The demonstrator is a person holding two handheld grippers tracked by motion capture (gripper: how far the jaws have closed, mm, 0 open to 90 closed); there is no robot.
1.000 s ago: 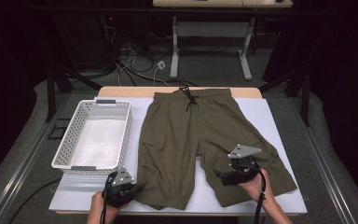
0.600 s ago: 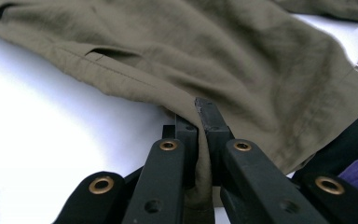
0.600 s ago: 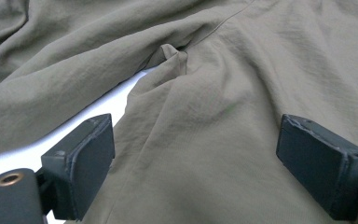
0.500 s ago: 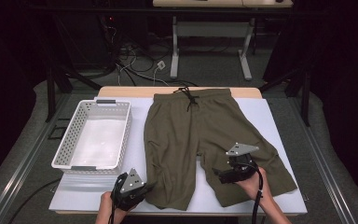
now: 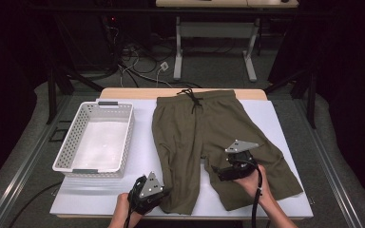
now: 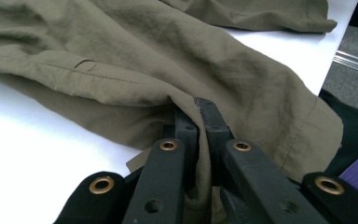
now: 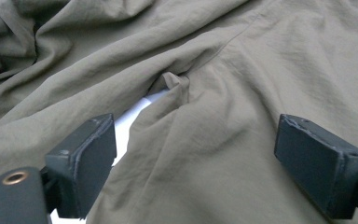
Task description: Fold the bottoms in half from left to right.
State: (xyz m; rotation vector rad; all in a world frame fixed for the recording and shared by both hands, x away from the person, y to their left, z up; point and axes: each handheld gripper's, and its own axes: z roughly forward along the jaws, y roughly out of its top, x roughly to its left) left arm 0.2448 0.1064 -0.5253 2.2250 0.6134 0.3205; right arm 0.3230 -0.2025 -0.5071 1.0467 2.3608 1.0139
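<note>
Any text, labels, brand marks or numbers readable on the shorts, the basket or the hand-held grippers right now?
None can be read.
Olive shorts: plain fabric, no tag or print in sight, also up close in both gripper views.
White basket: no label visible.
Left hand-held gripper and right hand-held gripper: no markings, just rivets and holes.
</note>
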